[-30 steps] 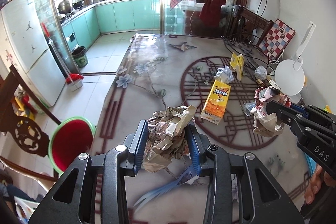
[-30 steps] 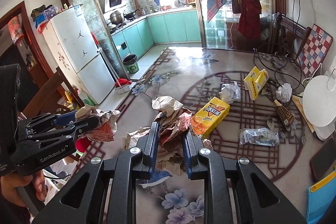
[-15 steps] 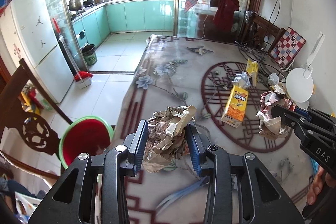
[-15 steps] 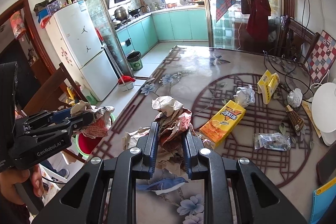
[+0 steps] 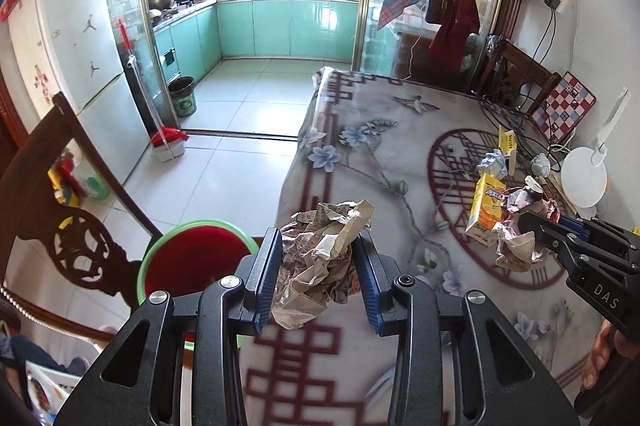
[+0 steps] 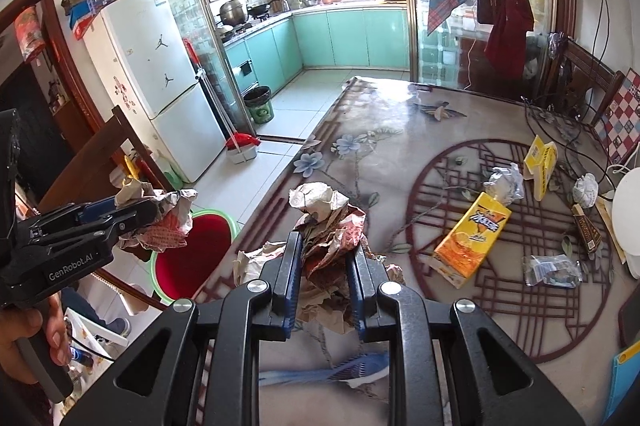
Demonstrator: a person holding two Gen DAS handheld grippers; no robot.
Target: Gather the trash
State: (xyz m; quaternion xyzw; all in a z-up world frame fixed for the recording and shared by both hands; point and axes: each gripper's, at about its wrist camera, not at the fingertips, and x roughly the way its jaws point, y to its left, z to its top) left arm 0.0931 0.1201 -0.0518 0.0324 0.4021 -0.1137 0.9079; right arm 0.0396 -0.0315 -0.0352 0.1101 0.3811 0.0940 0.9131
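In the left wrist view my left gripper (image 5: 318,246) is shut on a crumpled brown paper wad (image 5: 324,266), hanging over the table's left edge. A red bin with a green rim (image 5: 192,226) stands on the floor just left of it. My right gripper (image 6: 324,246) is shut on a reddish crumpled paper wad (image 6: 328,222) above the table. More trash lies on the table: a yellow juice carton (image 6: 472,238), a white crumpled ball (image 6: 504,182), a yellow box (image 6: 542,158), a clear wrapper (image 6: 554,270). Each gripper shows in the other's view, left gripper (image 6: 158,208), right gripper (image 5: 528,222).
A carved wooden chair (image 5: 60,226) stands beside the bin. Loose crumpled paper (image 6: 256,262) and a blue fly swatter (image 6: 340,372) lie near the table's front. A white lamp base (image 5: 584,178) and cables sit at the table's right. A fridge (image 6: 160,78) stands by the tiled floor.
Both grippers have carried their paper wads leftward across the table toward its left edge. The red bin now sits closer under the left gripper. Both grips are unchanged.
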